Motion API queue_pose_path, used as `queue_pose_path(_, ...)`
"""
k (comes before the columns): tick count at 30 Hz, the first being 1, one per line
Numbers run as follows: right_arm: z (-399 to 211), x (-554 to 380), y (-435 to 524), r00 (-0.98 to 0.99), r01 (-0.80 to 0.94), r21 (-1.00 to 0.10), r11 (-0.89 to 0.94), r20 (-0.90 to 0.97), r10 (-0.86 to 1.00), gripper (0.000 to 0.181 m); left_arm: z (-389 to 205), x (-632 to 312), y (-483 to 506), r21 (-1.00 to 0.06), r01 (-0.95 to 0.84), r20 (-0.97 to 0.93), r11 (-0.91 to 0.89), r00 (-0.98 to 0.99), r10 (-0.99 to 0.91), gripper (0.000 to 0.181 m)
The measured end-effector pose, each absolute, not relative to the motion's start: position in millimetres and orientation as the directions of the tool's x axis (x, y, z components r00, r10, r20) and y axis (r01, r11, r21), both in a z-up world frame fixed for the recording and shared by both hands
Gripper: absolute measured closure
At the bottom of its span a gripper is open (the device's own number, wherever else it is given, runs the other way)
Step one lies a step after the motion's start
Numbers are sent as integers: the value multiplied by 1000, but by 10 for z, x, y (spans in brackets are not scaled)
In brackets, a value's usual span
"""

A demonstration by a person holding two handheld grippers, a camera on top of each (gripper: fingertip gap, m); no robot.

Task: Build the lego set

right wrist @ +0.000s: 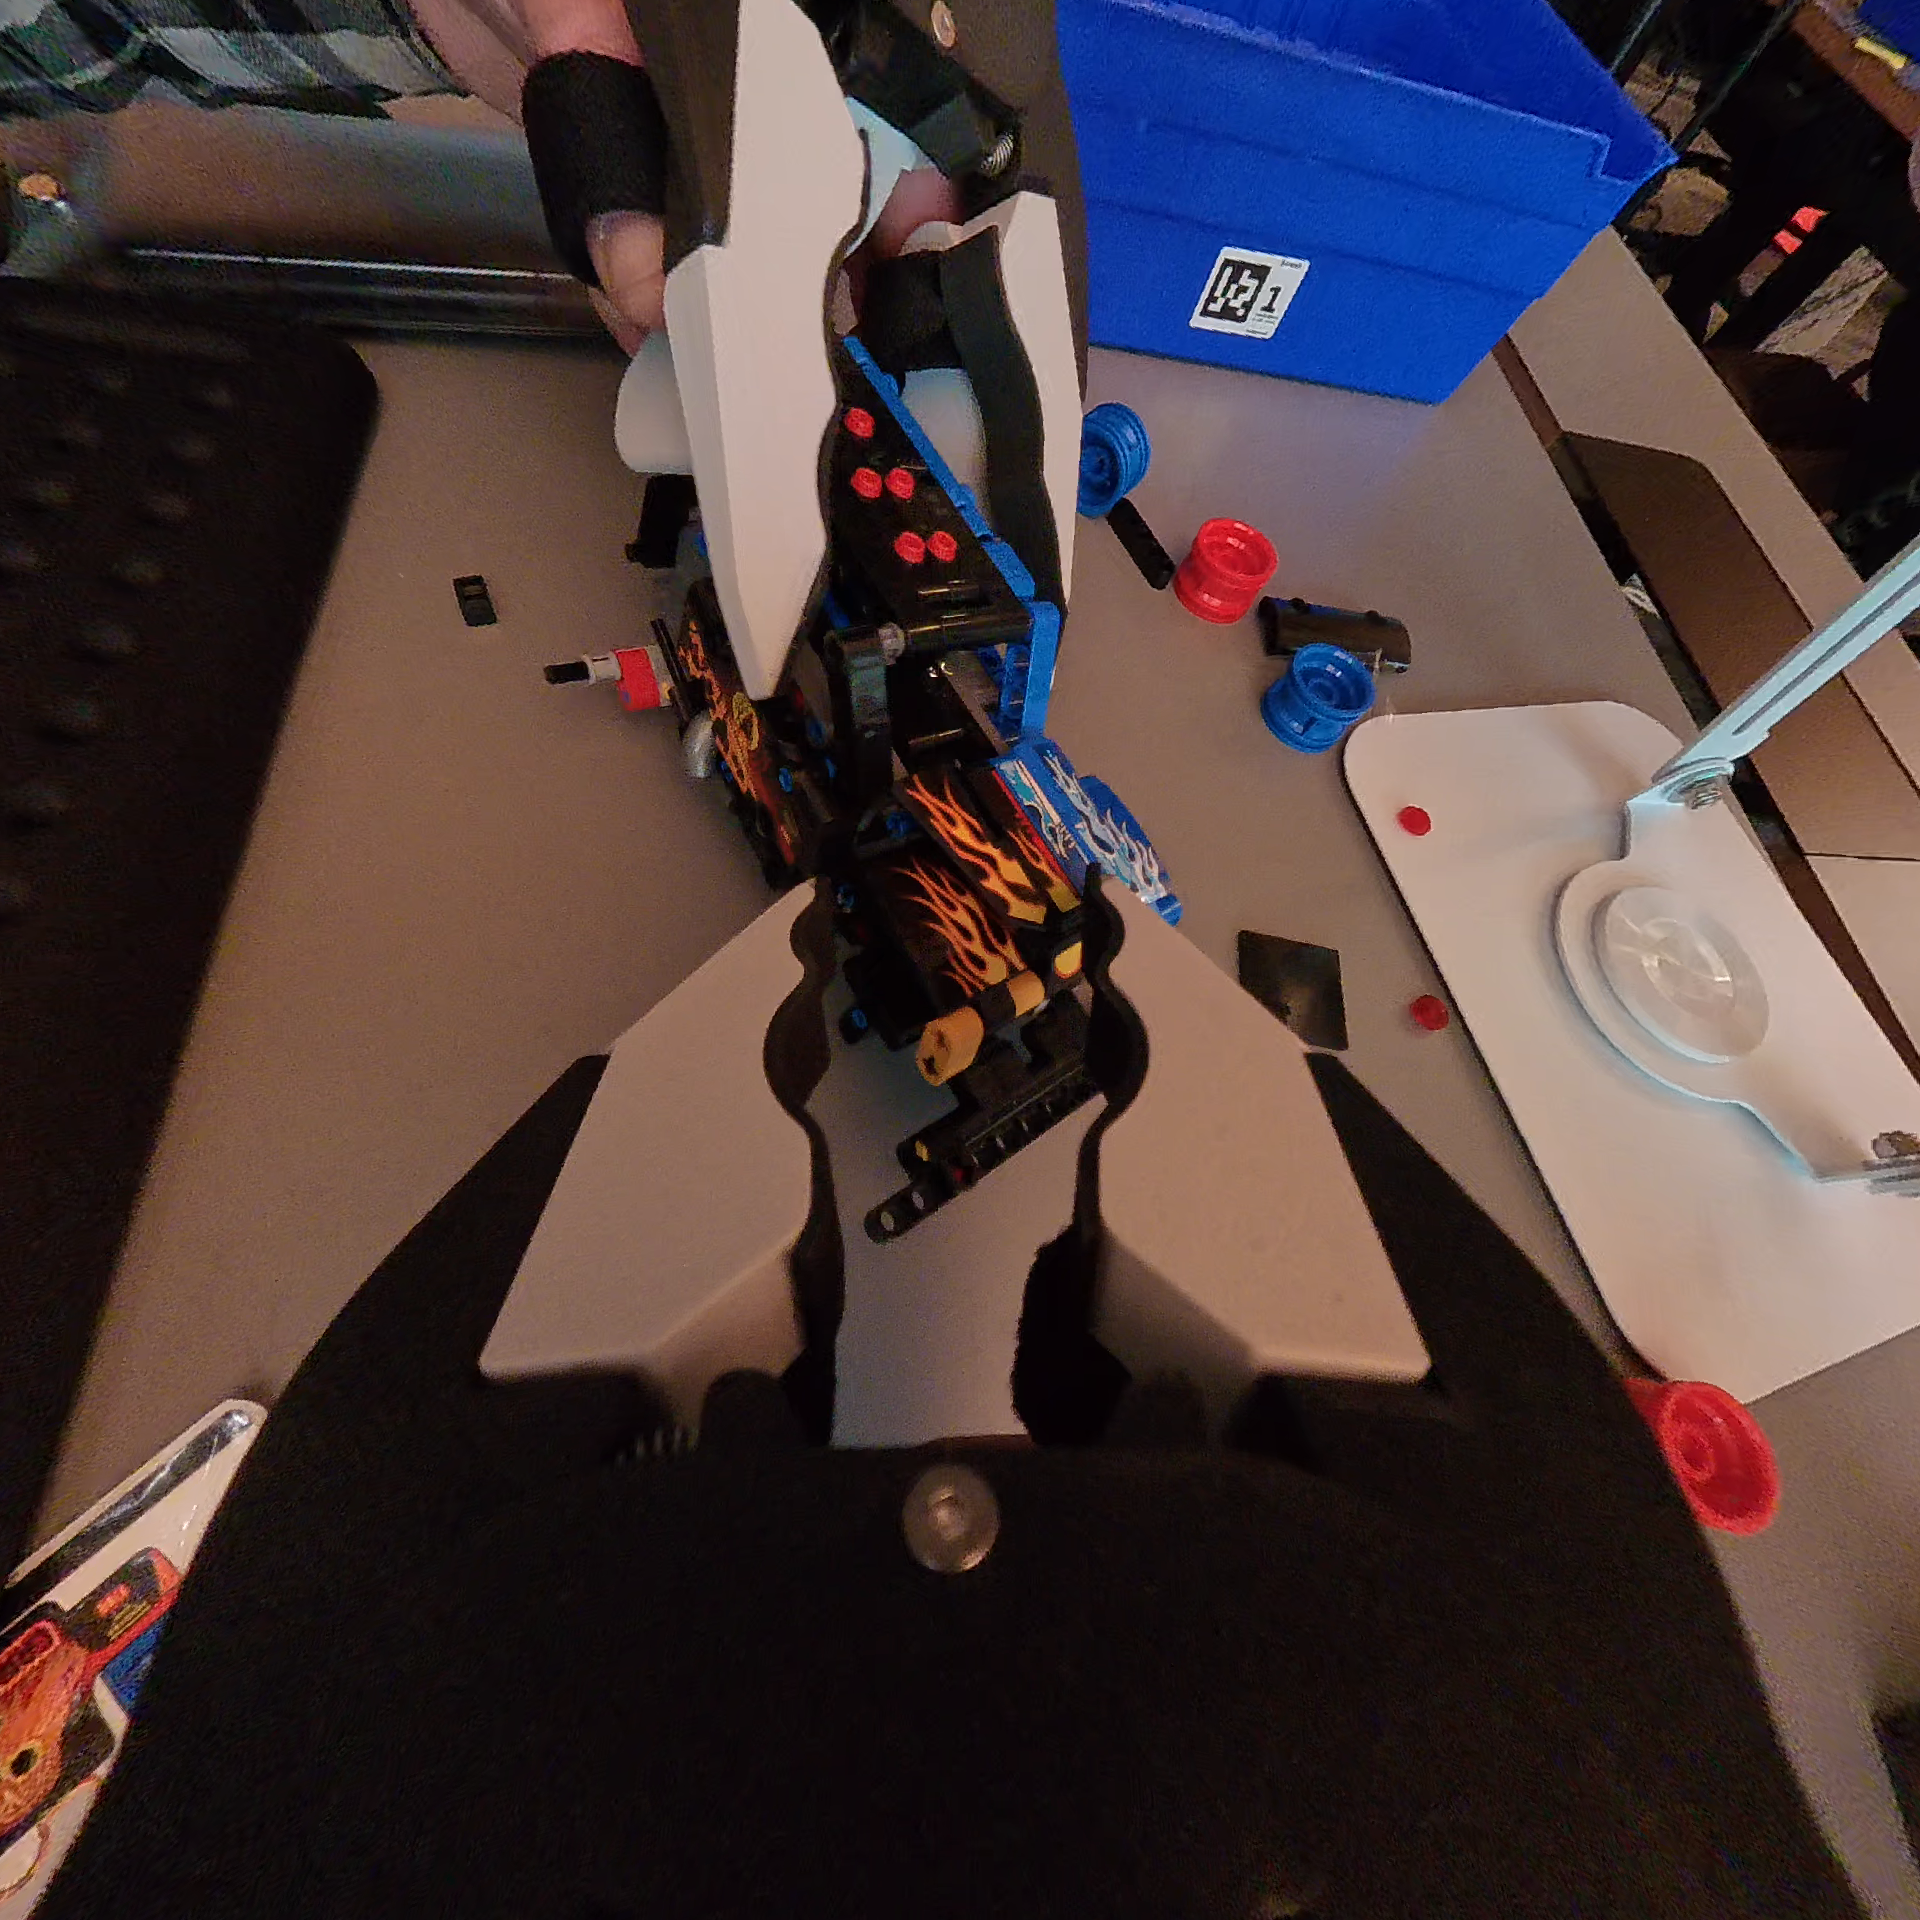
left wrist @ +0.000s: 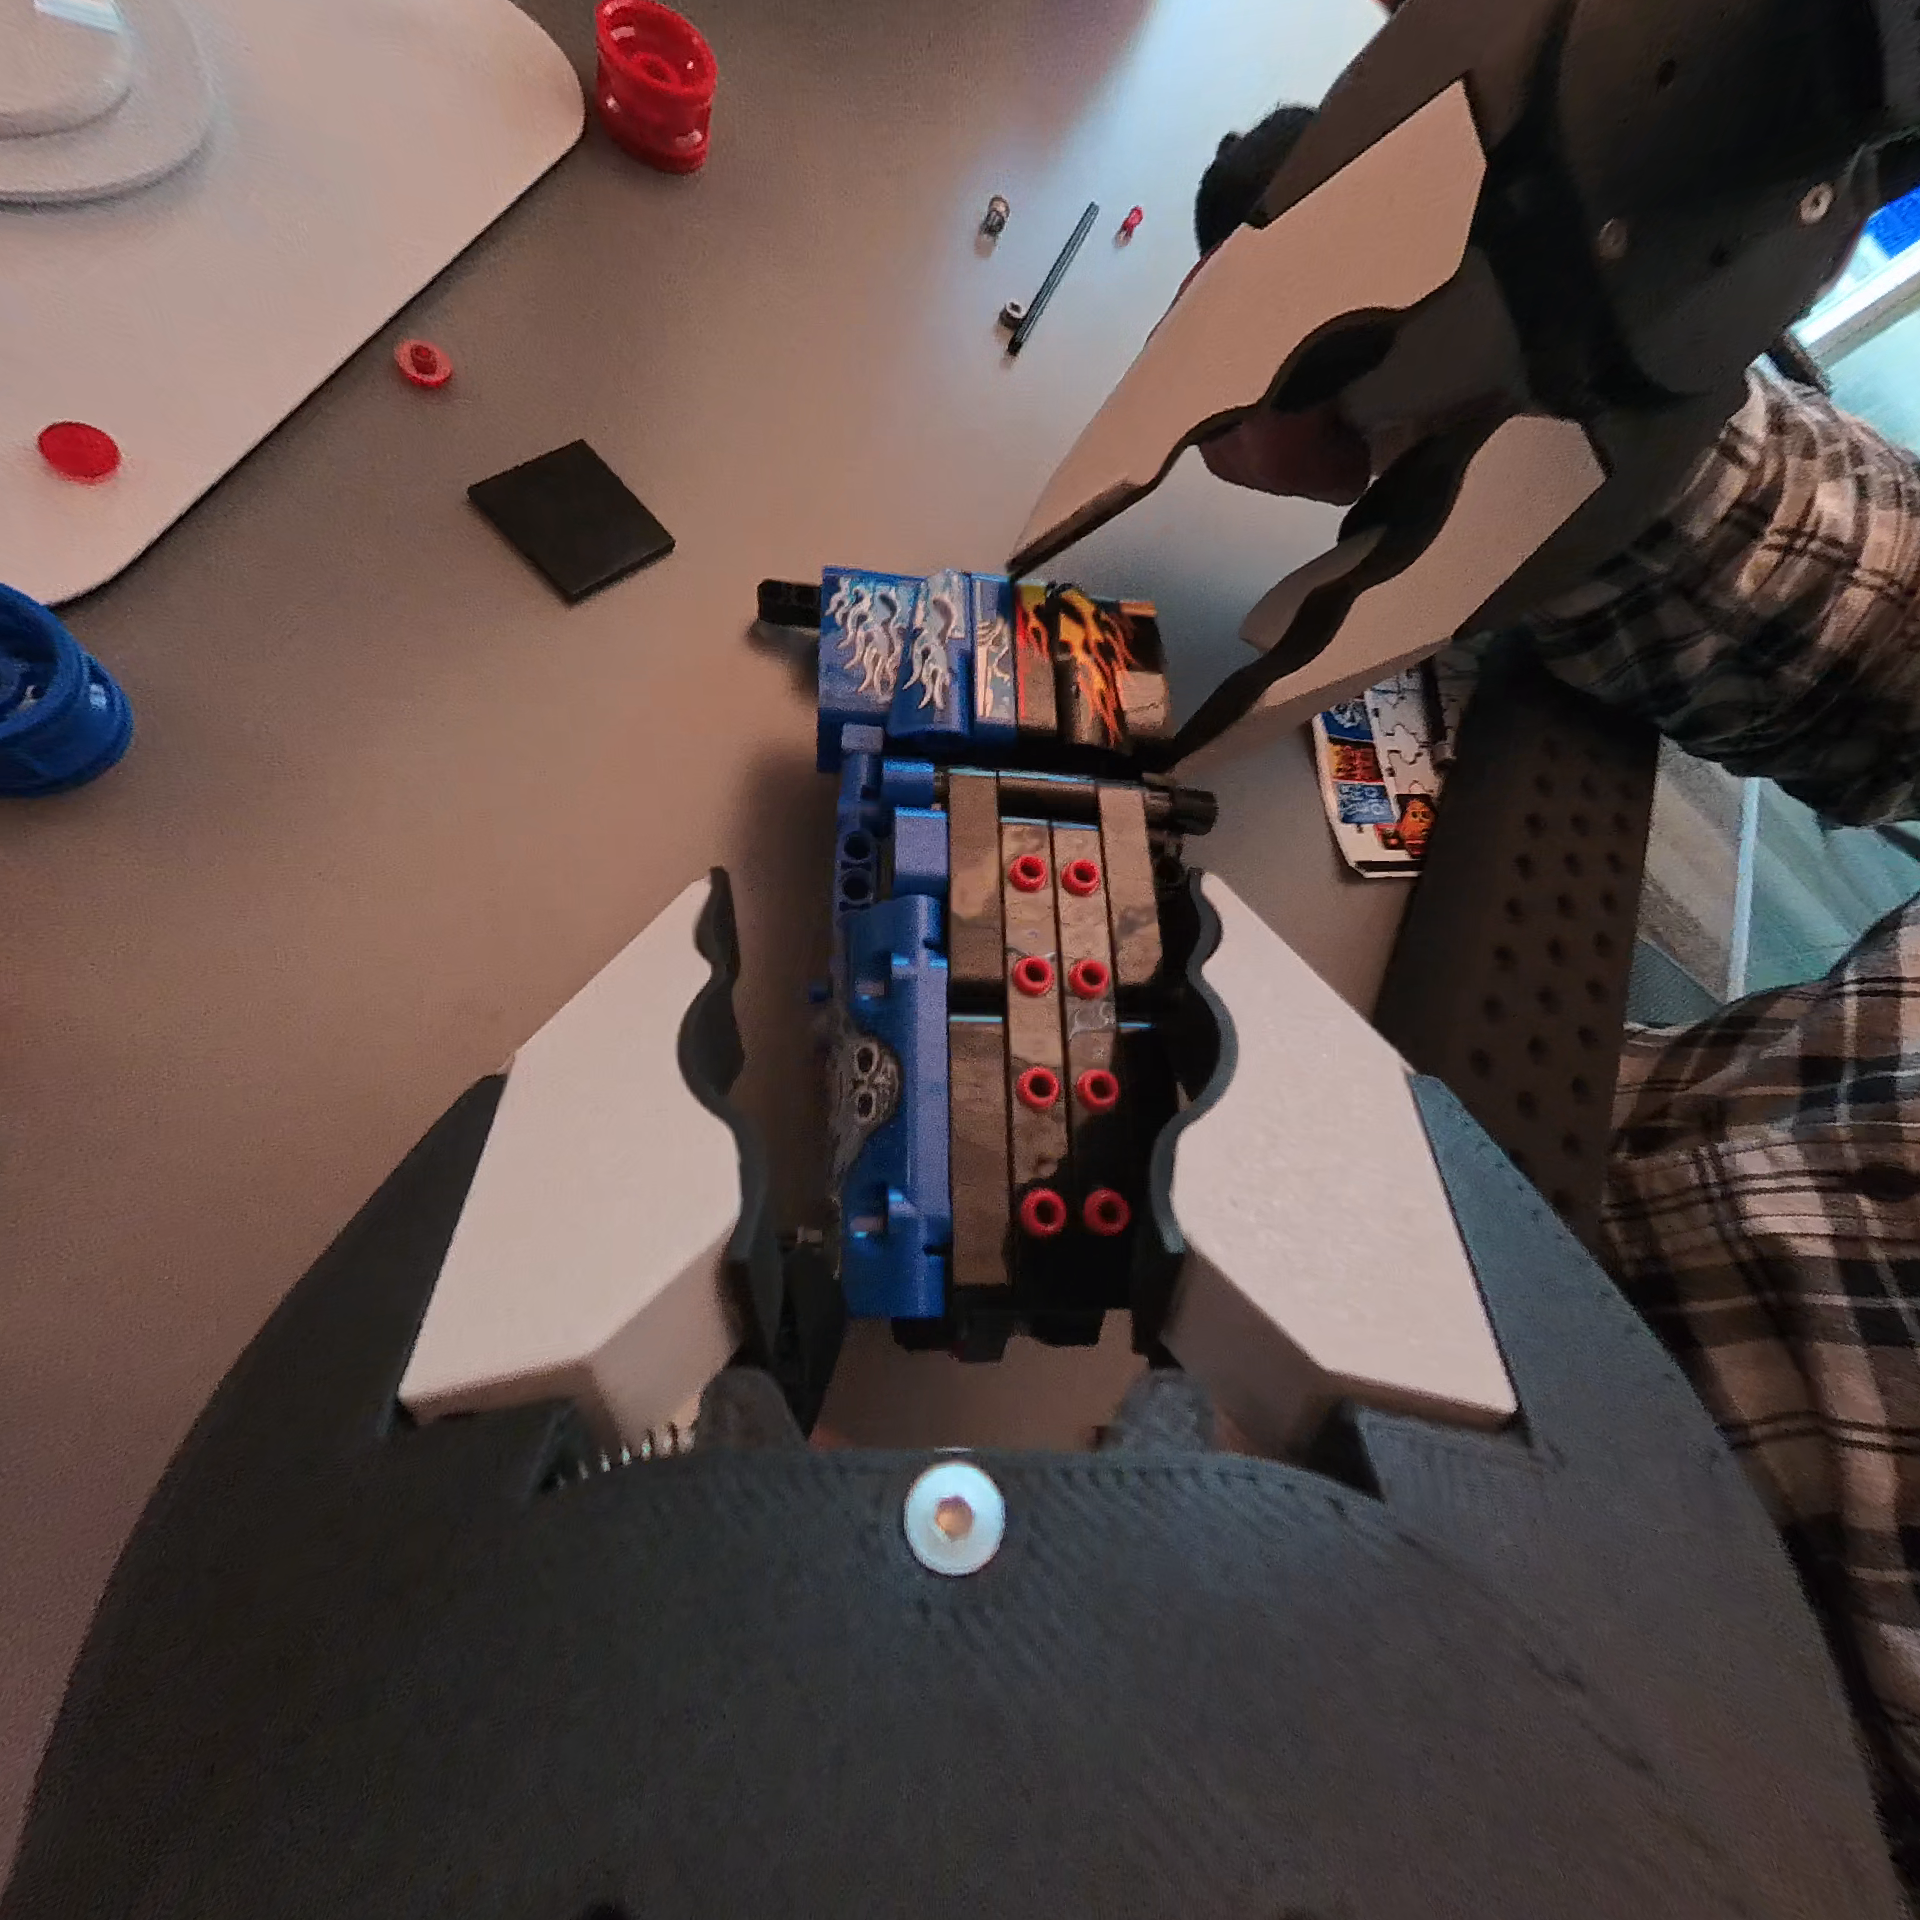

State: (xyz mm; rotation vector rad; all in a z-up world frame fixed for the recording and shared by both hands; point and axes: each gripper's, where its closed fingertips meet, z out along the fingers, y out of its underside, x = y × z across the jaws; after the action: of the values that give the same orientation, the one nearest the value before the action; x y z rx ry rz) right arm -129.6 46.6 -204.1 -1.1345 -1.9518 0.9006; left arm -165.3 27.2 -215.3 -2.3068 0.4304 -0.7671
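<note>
Presently my left gripper (left wrist: 961, 1049) clamps the mostly assembled car body (left wrist: 997, 1039), my right gripper (right wrist: 951, 997) brackets its nose half-wide, and wheels (right wrist: 1226, 569) beyond remain unfitted.

A white square sticker (right wrist: 1247, 294) with a black code pattern and some small print sits on the front wall of the blue plastic bin (right wrist: 1351, 156). A printed sheet (left wrist: 1377, 774) with coloured panels lies at the edge of the table (left wrist: 416, 831); its print is too small to read. A similar printed sheet (right wrist: 73, 1683) lies in the right wrist view, blurred.
</note>
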Motion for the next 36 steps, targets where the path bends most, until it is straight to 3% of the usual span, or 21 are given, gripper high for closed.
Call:
queue_pose_path(7, -2051, -1239, 491, -391, 423, -824, 378, 210, 896, 137, -2053, -1712, 118, -754, -186, 227, -630, 827, -515, 94)
queue_pose_path(12, -2207, -1145, 605, -382, 511, -794, 329, 133, 914, 130, -2172, -1833, -98, -730, -327, 11, -600, 872, -489, 90)
queue_pose_path(16, -2353, -1136, 555, -406, 555, -768, 320, 85, 910, 142, -2330, -1891, -102, -714, -359, -69, -601, 891, -450, 111)
queue_pose_path(22, -2319, -1125, 604, -376, 568, -774, 280, 58, 925, 155, -2272, -1777, -74, -744, -198, 165, -638, 870, -464, 117)
queue_pose_path(27, -2233, -1057, 630, -368, 578, -787, 218, -13, 930, 153, -2212, -1714, -15, -702, -35, 424, -711, 782, -457, 117)
queue_pose_path(36, -2148, -1032, 750, -320, 572, -800, 180, -16, 947, 148, -2135, -1677, 143, -648, 90, 586, -757, 694, -419, 117)
